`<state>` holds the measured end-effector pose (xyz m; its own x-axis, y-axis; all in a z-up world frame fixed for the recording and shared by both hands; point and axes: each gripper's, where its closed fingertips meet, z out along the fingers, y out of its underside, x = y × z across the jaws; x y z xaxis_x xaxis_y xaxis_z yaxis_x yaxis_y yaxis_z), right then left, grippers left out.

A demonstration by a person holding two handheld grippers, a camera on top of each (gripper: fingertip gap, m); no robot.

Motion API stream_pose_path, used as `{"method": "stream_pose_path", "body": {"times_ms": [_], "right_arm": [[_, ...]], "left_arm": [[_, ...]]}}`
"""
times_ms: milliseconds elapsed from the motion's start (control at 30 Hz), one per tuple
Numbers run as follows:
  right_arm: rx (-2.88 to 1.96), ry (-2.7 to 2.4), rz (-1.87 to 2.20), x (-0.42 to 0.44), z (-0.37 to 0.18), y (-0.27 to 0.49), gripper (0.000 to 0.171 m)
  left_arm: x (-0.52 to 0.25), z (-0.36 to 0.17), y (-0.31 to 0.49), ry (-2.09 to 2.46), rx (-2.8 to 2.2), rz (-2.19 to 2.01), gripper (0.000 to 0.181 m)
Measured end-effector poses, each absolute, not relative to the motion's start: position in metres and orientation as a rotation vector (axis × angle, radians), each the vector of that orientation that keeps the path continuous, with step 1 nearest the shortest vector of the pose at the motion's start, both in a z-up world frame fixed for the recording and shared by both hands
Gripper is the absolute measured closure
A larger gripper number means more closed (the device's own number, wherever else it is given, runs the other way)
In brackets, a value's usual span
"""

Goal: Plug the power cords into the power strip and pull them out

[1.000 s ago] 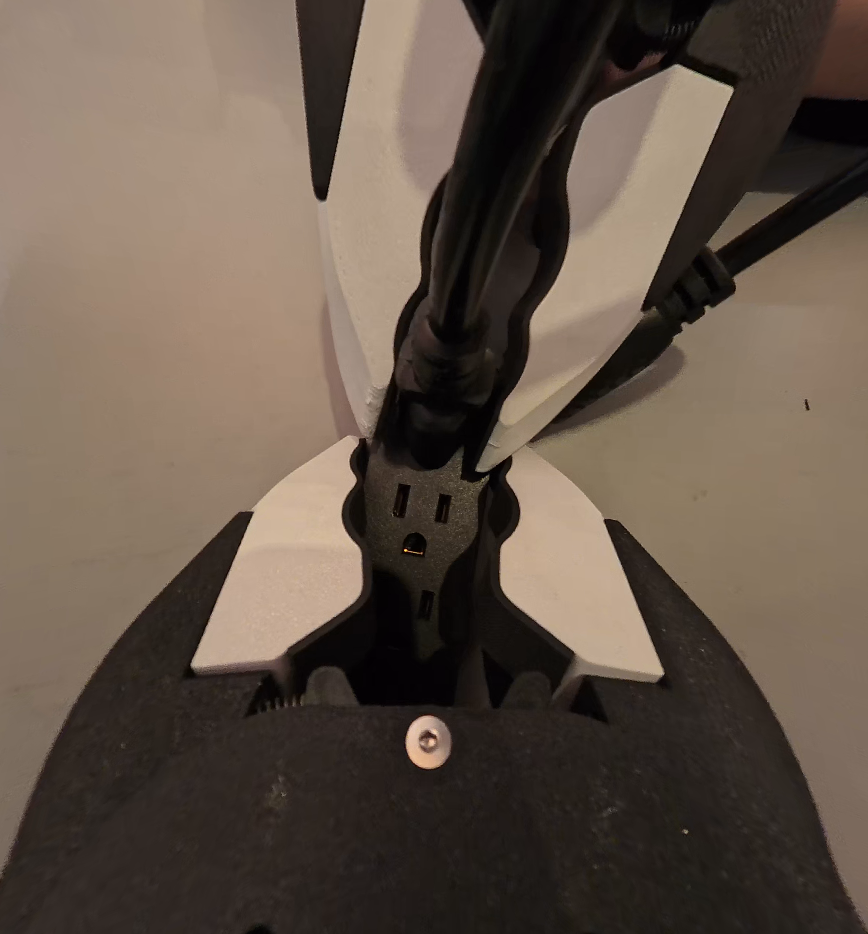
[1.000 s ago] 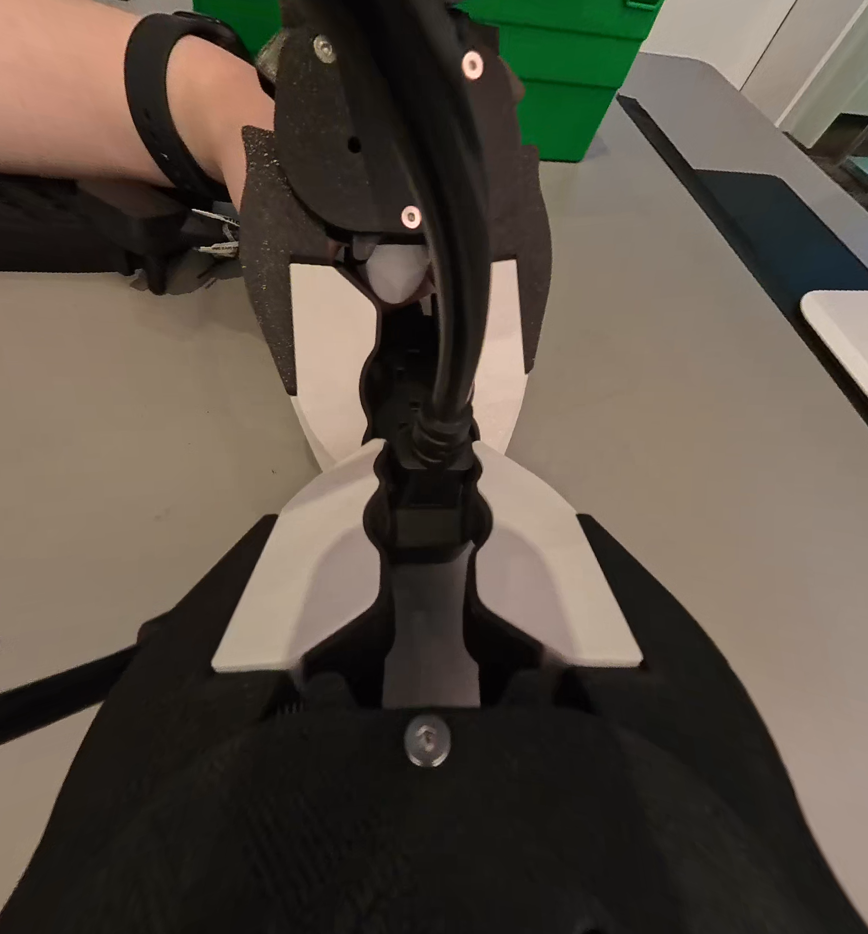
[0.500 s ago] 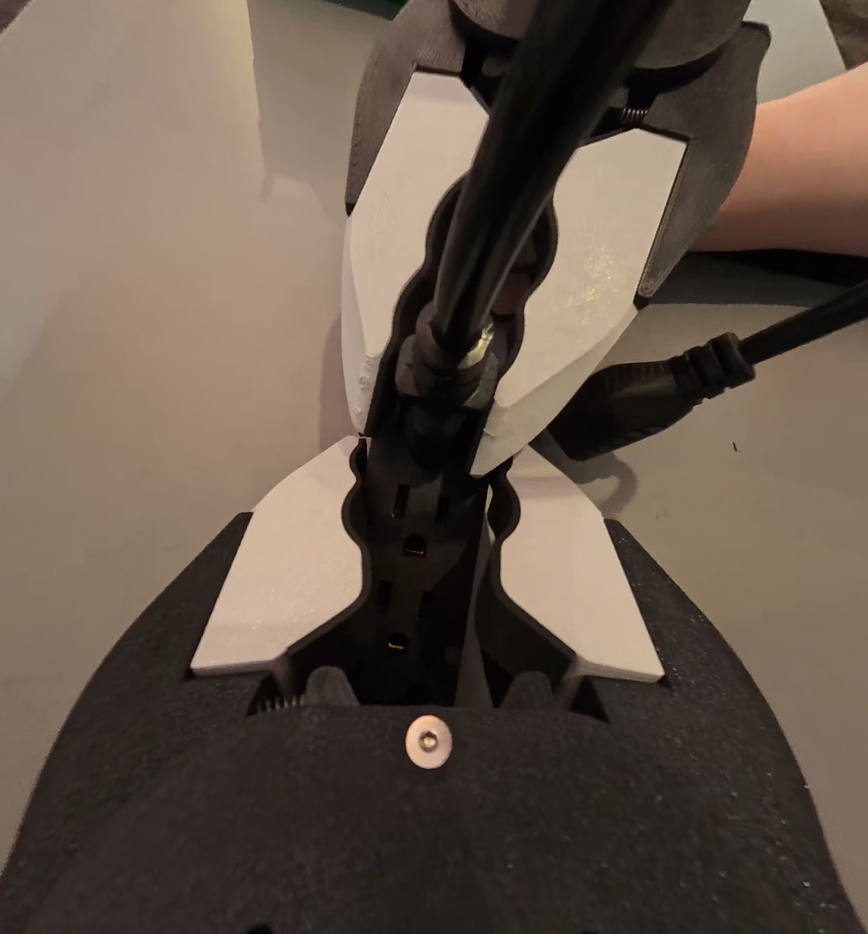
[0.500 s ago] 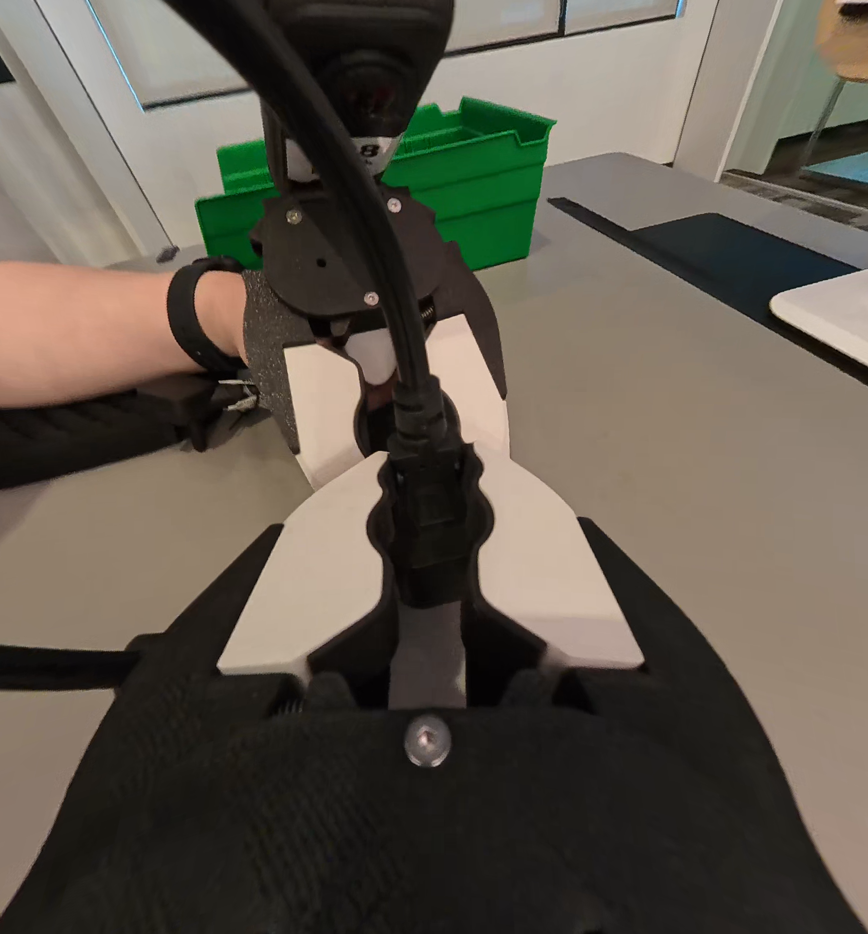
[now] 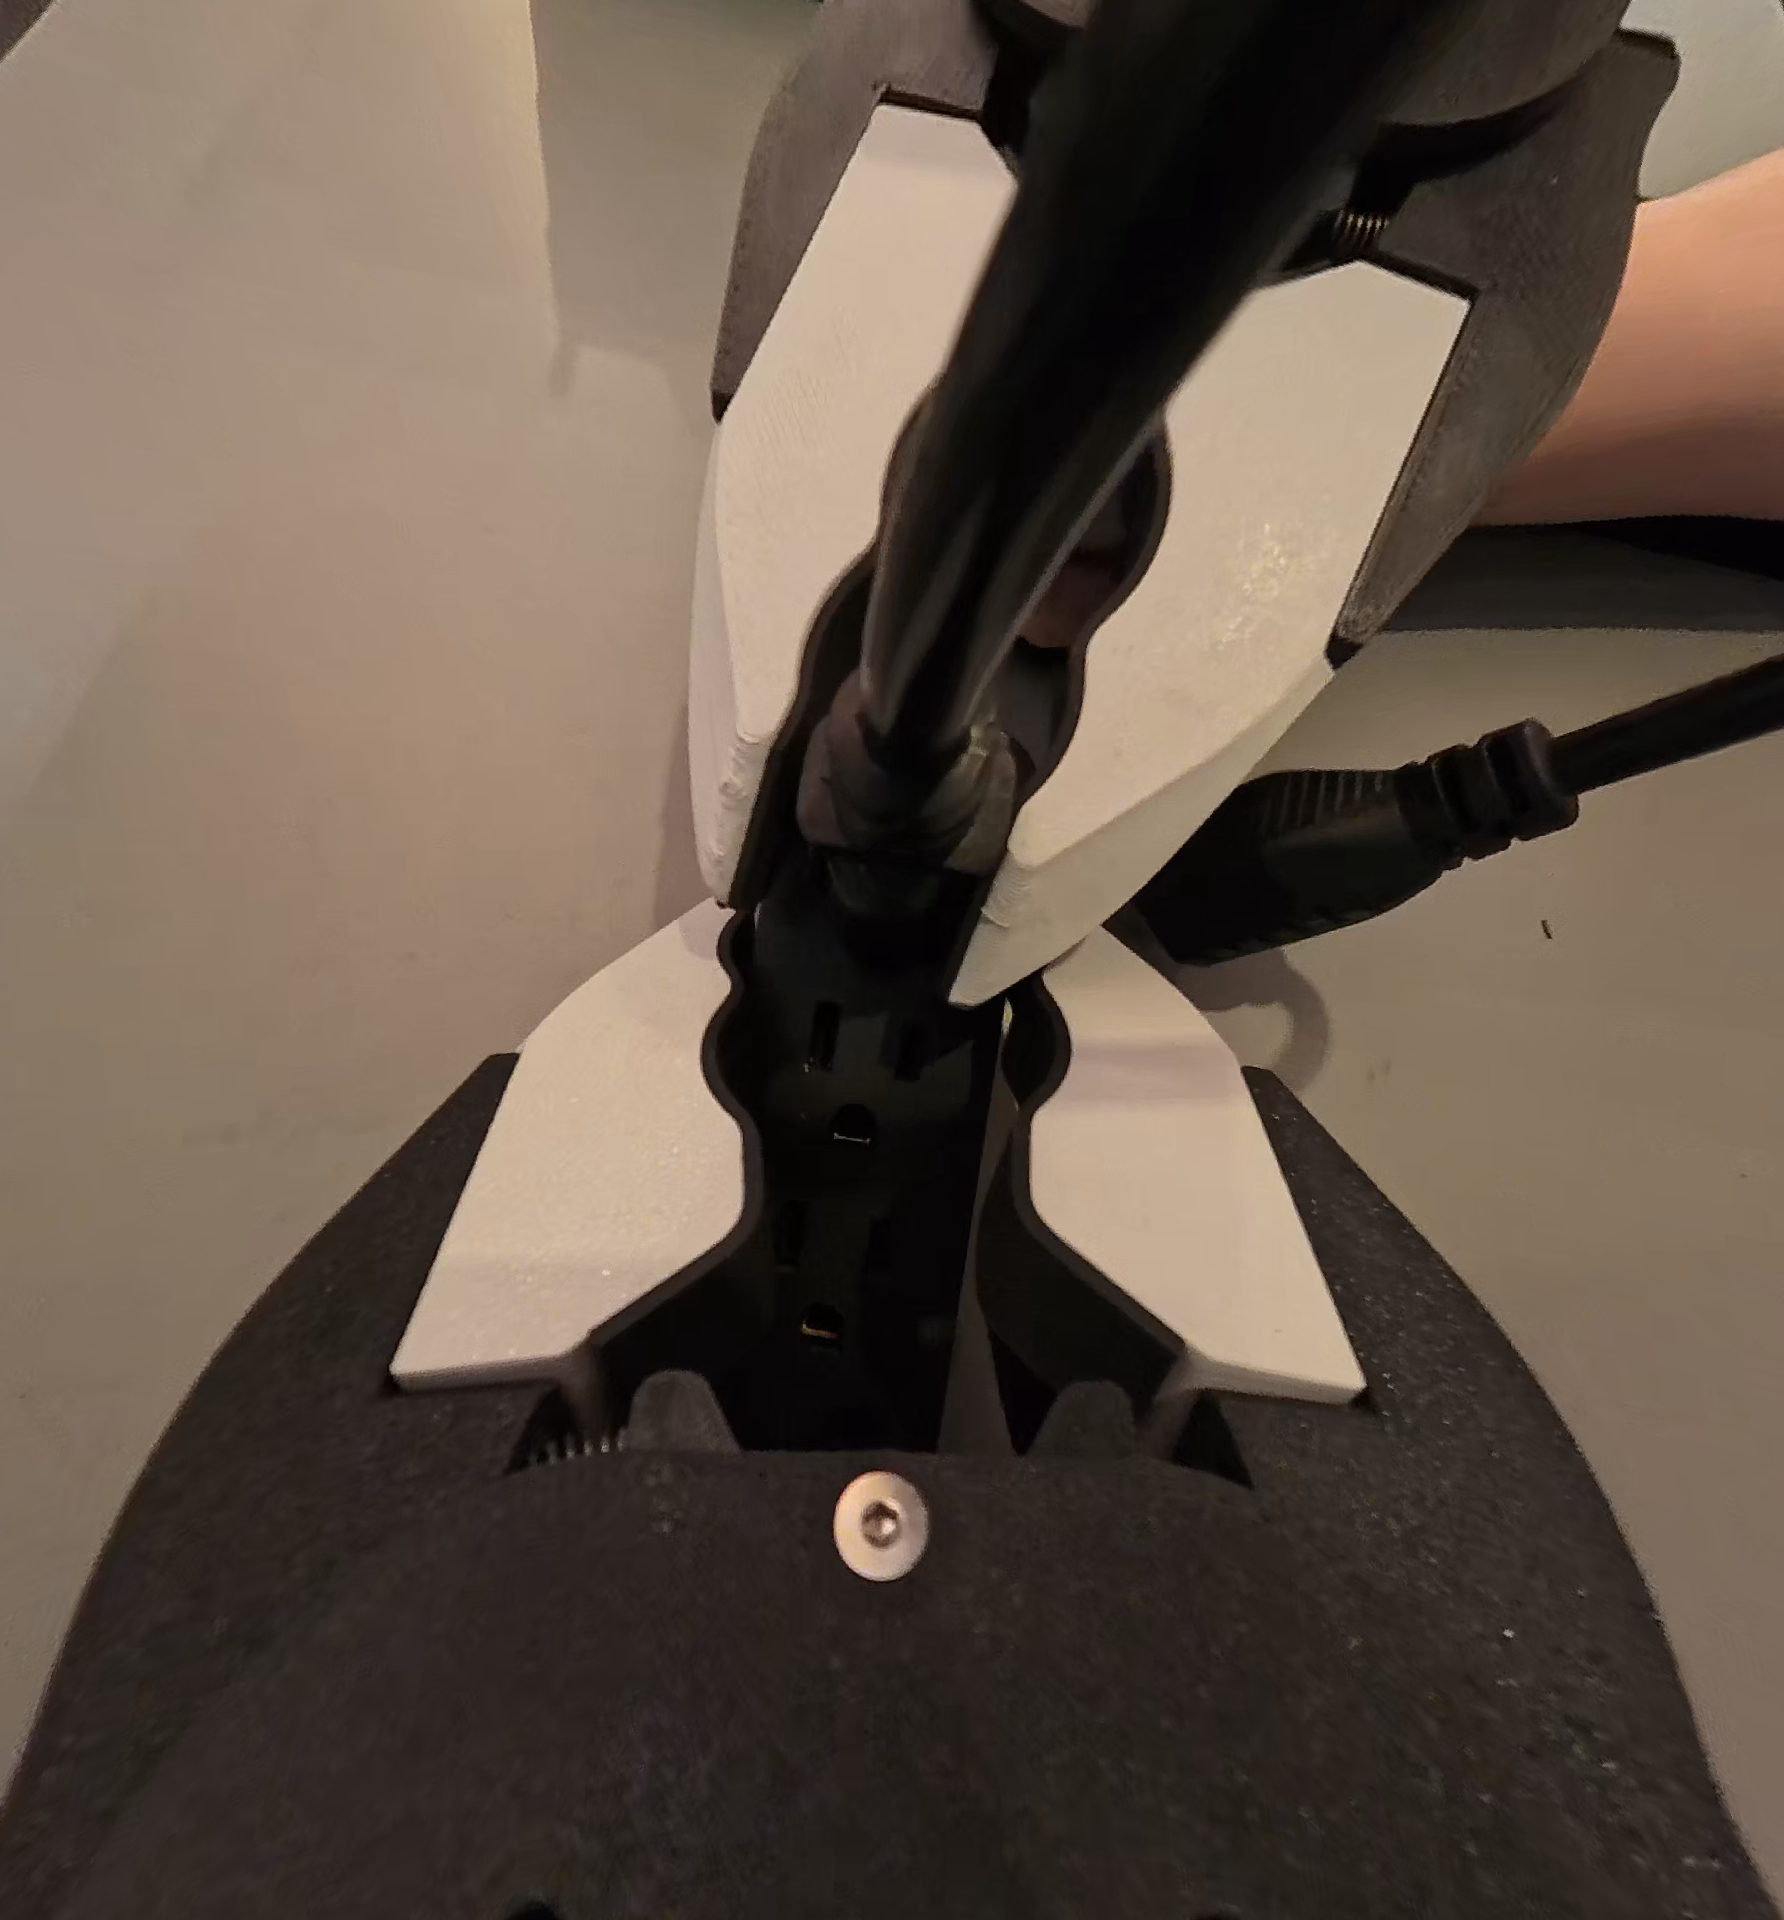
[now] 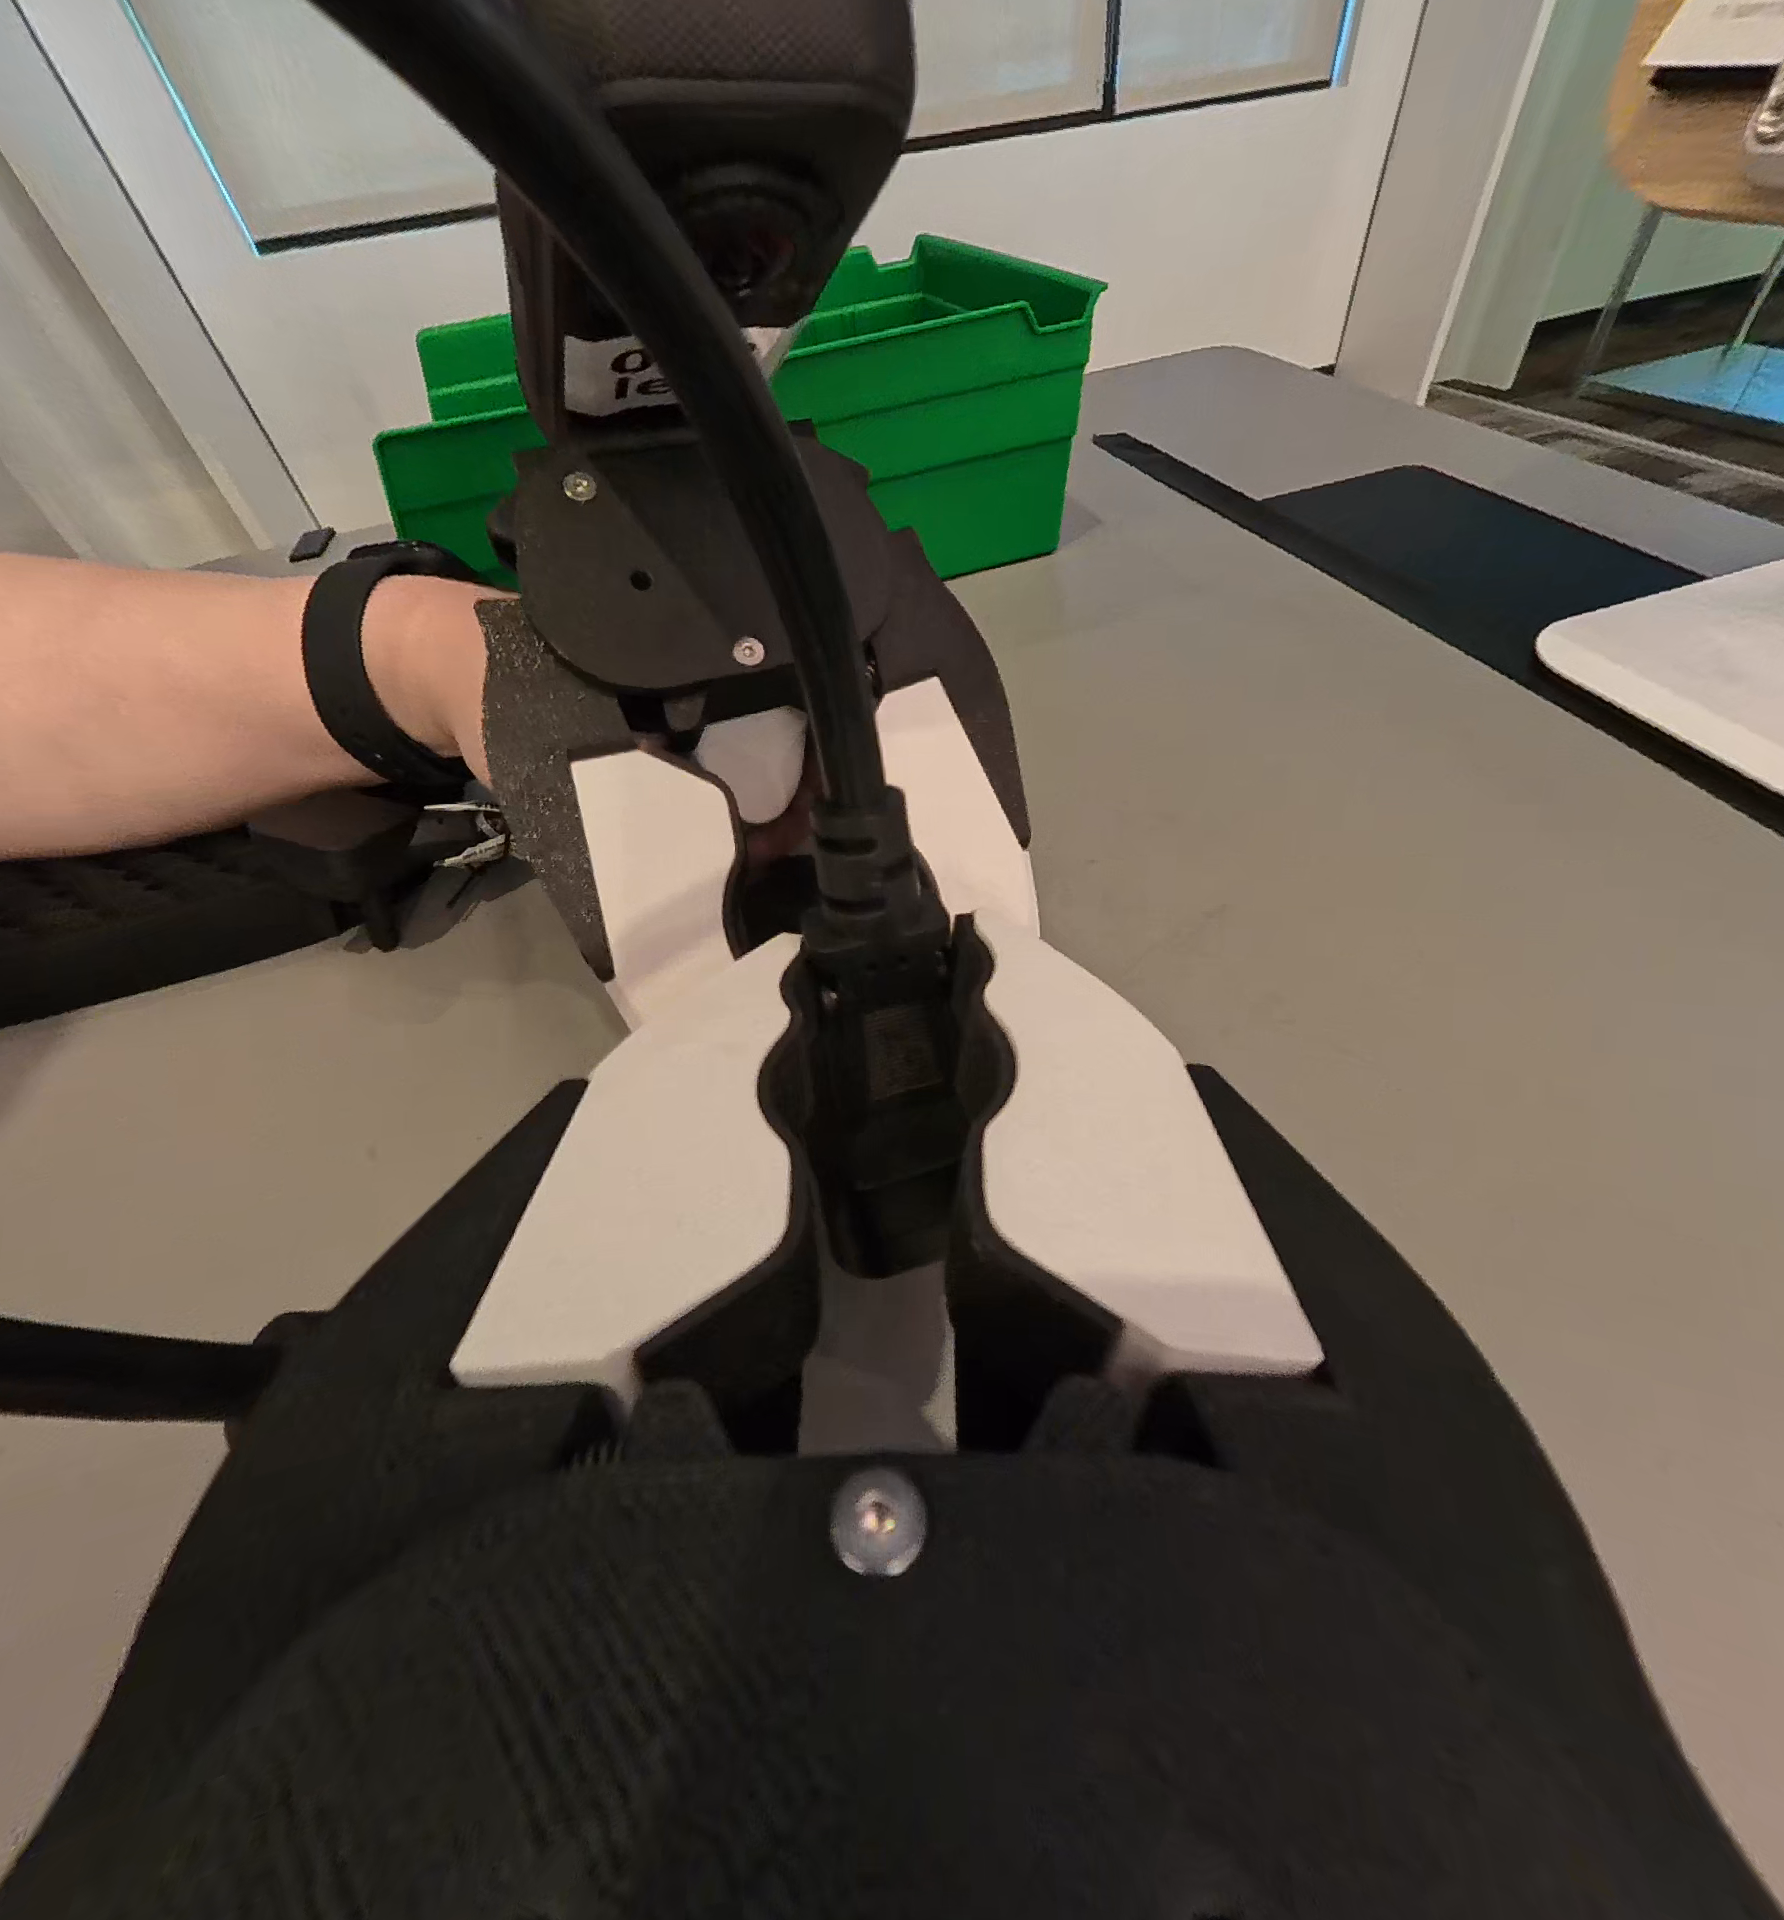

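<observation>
On a plain grey surface (image 6: 1387,935) with a green plastic bin (image 6: 950,416) behind, the left gripper (image 5: 867,997) has its white fingers (image 5: 607,1174) closed around the black power strip (image 5: 846,1143), two empty outlets showing between them. The right gripper (image 6: 883,997) clamps a black cord plug (image 6: 893,1101) between its fingers, directly over the strip's end; a second black plug (image 5: 1366,852) lies beside it.

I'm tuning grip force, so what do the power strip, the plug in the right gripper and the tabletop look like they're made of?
Power strip: black hard plastic, slightly glossy, with moulded outlet slots. Plug in the right gripper: black moulded plastic or rubber, matte, with a ribbed strain relief. Tabletop: smooth grey, probably laminate; soft sheen, no grain.
</observation>
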<state>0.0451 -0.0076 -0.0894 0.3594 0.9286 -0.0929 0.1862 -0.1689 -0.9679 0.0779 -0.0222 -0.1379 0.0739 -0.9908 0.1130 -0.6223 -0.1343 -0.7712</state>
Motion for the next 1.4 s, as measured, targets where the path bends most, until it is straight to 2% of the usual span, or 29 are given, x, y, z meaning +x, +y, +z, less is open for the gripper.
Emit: {"method": "stream_pose_path", "body": {"times_ms": [367,1400], "right_arm": [[-1.548,-1.176,0.829,0.045,-0.090,-0.014,0.150],[-1.589,-1.229,0.885,0.051,-0.101,-0.020,0.148]], "left_arm": [[0.080,-0.139,-0.028,1.633,-1.804,-0.900,0.135],[0.079,-0.148,-0.033,1.720,-1.816,-0.866,0.135]]}}
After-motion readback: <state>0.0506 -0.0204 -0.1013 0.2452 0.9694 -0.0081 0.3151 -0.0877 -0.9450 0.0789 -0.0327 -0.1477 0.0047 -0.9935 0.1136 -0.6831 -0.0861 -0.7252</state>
